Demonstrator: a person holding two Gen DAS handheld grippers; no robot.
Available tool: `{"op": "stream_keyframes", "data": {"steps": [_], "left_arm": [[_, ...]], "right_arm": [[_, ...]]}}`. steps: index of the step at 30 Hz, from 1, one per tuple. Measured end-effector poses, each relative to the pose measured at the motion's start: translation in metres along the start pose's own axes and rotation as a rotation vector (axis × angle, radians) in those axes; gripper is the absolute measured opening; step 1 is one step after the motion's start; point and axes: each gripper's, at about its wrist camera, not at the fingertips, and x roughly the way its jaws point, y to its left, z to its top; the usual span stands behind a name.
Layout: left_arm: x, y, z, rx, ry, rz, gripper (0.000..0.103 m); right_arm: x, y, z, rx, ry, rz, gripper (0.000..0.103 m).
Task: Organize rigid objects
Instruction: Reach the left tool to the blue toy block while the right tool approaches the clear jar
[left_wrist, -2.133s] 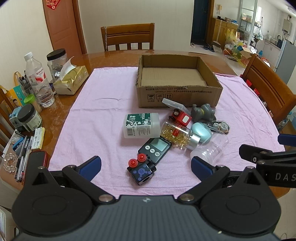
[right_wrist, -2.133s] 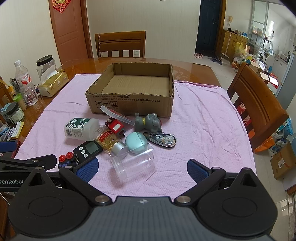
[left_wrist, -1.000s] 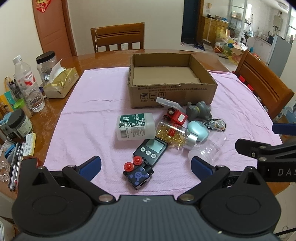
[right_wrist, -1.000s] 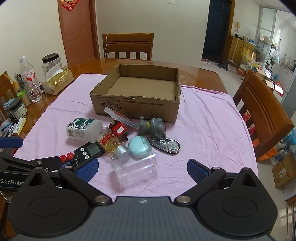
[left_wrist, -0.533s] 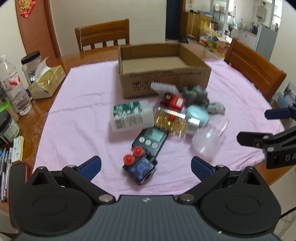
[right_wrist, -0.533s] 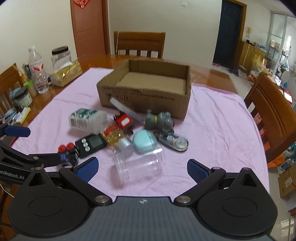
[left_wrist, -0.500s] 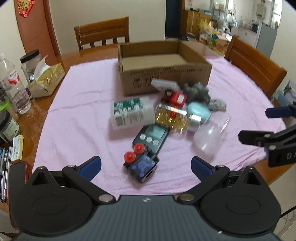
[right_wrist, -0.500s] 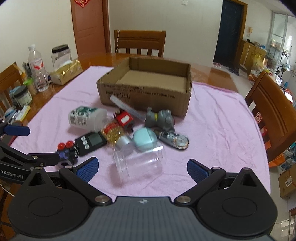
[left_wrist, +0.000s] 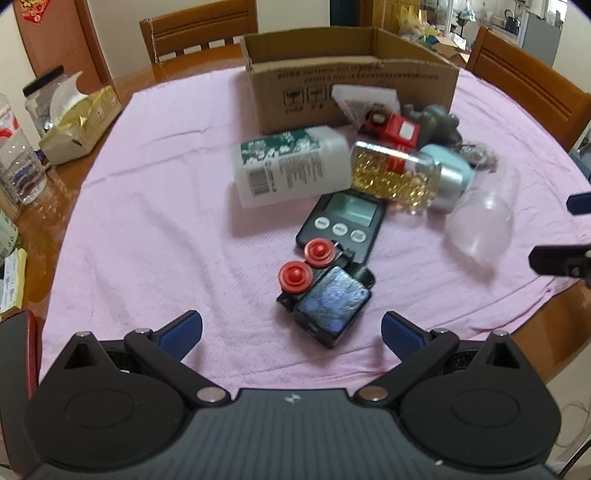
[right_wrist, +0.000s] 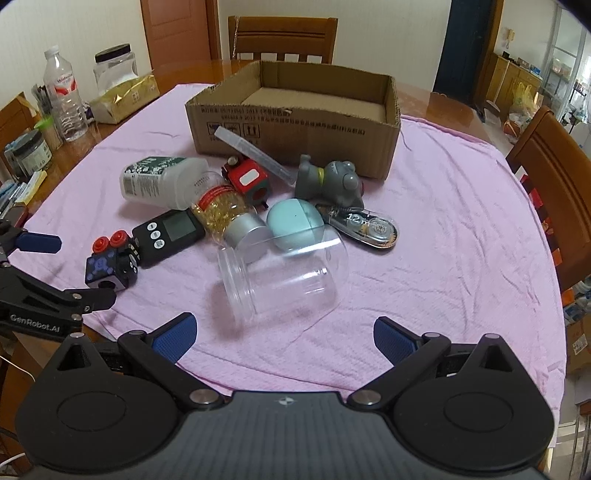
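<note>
A pile of small objects lies on a pink cloth in front of an open cardboard box (left_wrist: 351, 85) (right_wrist: 295, 122). Nearest my open, empty left gripper (left_wrist: 291, 332) is a dark cube toy with two red knobs (left_wrist: 325, 295) (right_wrist: 109, 266), just ahead between the fingers. Behind it lie a black timer (left_wrist: 343, 221), a white bottle (left_wrist: 288, 170) and a jar of yellow capsules (left_wrist: 399, 177). My right gripper (right_wrist: 282, 338) is open and empty, with a clear plastic jar (right_wrist: 284, 277) on its side just ahead. A teal egg-shaped case (right_wrist: 293, 223), a grey toy (right_wrist: 328, 181), a red toy (right_wrist: 247, 182) and a correction tape (right_wrist: 369, 227) lie beyond.
A tissue pack (left_wrist: 77, 125), a water bottle (right_wrist: 64, 96) and a lidded jar (right_wrist: 114, 62) stand at the table's left edge, with pens and small jars there. Wooden chairs (right_wrist: 282, 37) stand behind and to the right (right_wrist: 554, 177). The table edge is close below both grippers.
Both grippers have moved forward and lower toward the pile, so the objects look larger. The left now has the cube toy just ahead, the right the clear jar. Both stay open.
</note>
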Motion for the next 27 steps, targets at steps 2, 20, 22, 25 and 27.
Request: {"op": "stream_keyframes", "data": {"steps": [2, 20, 22, 25, 27], "left_arm": [[0.006, 0.003, 0.0, 0.006, 0.016, 0.011, 0.102], [0.004, 0.048, 0.001, -0.171, 0.084, -0.046, 0.102], [0.004, 0.042, 0.002, -0.172, 0.079, -0.066, 0.102], [0.009, 0.032, 0.006, -0.161, 0.059, -0.026, 0.102], [0.011, 0.029, 0.01, -0.174, 0.052, -0.016, 0.102]], "right_arm": [[0.005, 0.0, 0.003, -0.013, 0.009, -0.004, 0.103], [0.036, -0.018, 0.046, -0.099, 0.013, 0.119, 0.103], [0.043, -0.02, 0.05, -0.093, 0.035, 0.139, 0.103], [0.048, -0.019, 0.05, -0.068, 0.079, 0.178, 0.103], [0.044, -0.014, 0.045, -0.069, 0.091, 0.186, 0.103]]}}
